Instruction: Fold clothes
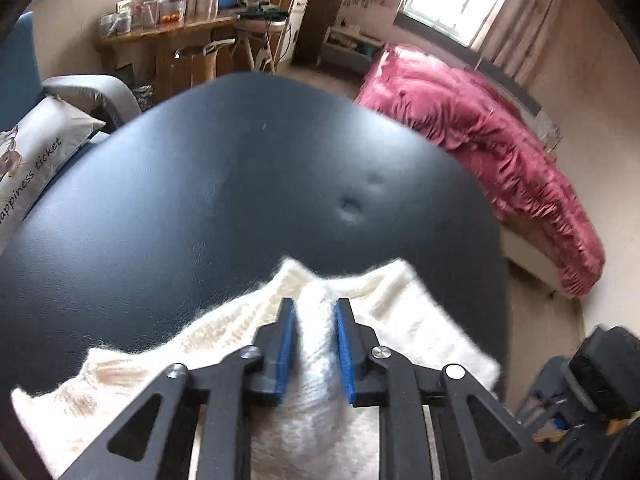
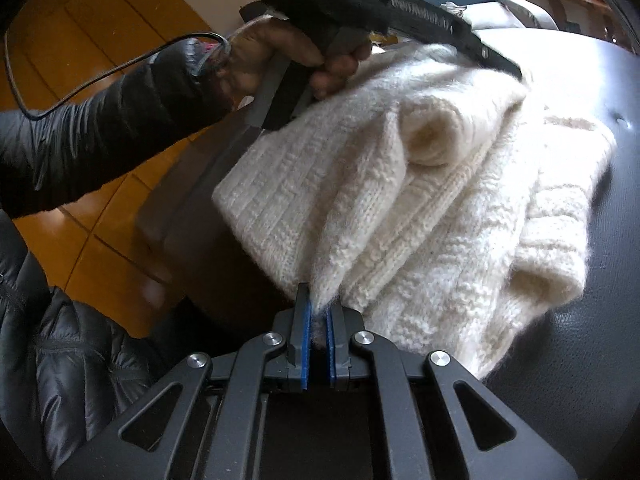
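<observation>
A cream knitted sweater [image 2: 400,200] lies bunched on a black padded table [image 1: 200,184]. My left gripper [image 1: 315,308] is shut on a thick fold of the sweater [image 1: 316,360], which fills the gap between its blue pads. My right gripper [image 2: 318,304] is shut on a thin edge of the sweater at its near side. In the right wrist view the left gripper [image 2: 496,66] shows at the sweater's far side, held by a hand in a black sleeve.
A pink quilt [image 1: 500,152] covers a bed right of the table. A printed cushion [image 1: 36,168] lies on a blue sofa at the left. A cluttered wooden desk [image 1: 168,32] stands behind. Wooden floor [image 2: 100,40] lies left of the table.
</observation>
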Motion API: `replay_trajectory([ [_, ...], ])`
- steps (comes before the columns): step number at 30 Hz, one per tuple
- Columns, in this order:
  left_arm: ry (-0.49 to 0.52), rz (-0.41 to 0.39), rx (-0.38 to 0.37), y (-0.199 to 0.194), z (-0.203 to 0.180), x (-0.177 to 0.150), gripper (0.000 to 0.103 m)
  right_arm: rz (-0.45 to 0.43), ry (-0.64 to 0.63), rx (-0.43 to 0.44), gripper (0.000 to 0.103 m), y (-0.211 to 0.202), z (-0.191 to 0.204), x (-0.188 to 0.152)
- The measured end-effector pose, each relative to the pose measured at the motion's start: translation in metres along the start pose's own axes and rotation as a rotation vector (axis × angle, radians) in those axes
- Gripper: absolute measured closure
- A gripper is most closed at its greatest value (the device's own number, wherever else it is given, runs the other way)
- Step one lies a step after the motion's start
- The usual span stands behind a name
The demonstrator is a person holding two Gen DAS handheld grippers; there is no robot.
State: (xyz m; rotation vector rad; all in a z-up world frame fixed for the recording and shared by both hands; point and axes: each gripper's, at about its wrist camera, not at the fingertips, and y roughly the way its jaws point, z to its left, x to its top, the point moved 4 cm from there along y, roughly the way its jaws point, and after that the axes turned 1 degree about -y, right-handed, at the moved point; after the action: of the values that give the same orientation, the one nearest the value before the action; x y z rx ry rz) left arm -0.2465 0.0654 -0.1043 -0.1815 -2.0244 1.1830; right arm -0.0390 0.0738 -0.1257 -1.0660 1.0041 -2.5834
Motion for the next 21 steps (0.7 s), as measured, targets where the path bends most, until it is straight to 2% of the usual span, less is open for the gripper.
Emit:
replay_trajectory([
  [3,-0.071,-0.085,-0.020,-0.027,0.001,0.002,0.080,-0.002,0.002,0.003,0.098,0.000,0.001,0.000],
  [5,-0.148,-0.176,-0.006,-0.058,0.007,-0.002,0.080,-0.007,0.006,0.004,0.098,0.000,0.001,-0.001],
  [7,-0.166,-0.222,0.018,-0.081,0.003,-0.017,0.080,-0.019,0.025,0.011,0.098,-0.001,0.000,-0.002],
  [10,-0.138,-0.216,0.084,-0.103,-0.010,-0.049,0.080,-0.038,0.063,0.027,0.095,-0.004,-0.001,-0.002],
  [13,-0.108,-0.178,0.113,-0.098,-0.039,-0.087,0.080,-0.086,0.086,0.013,0.091,-0.019,0.001,0.002],
  [15,-0.106,-0.143,0.115,-0.085,-0.056,-0.109,0.080,-0.160,0.072,-0.016,0.077,-0.035,0.006,0.007],
  [17,-0.129,-0.135,0.100,-0.075,-0.062,-0.125,0.080,-0.231,0.065,-0.036,0.041,-0.051,0.011,0.012],
  [19,-0.151,-0.128,0.085,-0.065,-0.068,-0.142,0.080,-0.281,0.075,-0.046,0.028,-0.058,0.010,0.020],
  [21,-0.184,-0.151,0.055,-0.065,-0.068,-0.146,0.080,-0.305,0.085,-0.052,0.028,-0.061,0.007,0.030],
])
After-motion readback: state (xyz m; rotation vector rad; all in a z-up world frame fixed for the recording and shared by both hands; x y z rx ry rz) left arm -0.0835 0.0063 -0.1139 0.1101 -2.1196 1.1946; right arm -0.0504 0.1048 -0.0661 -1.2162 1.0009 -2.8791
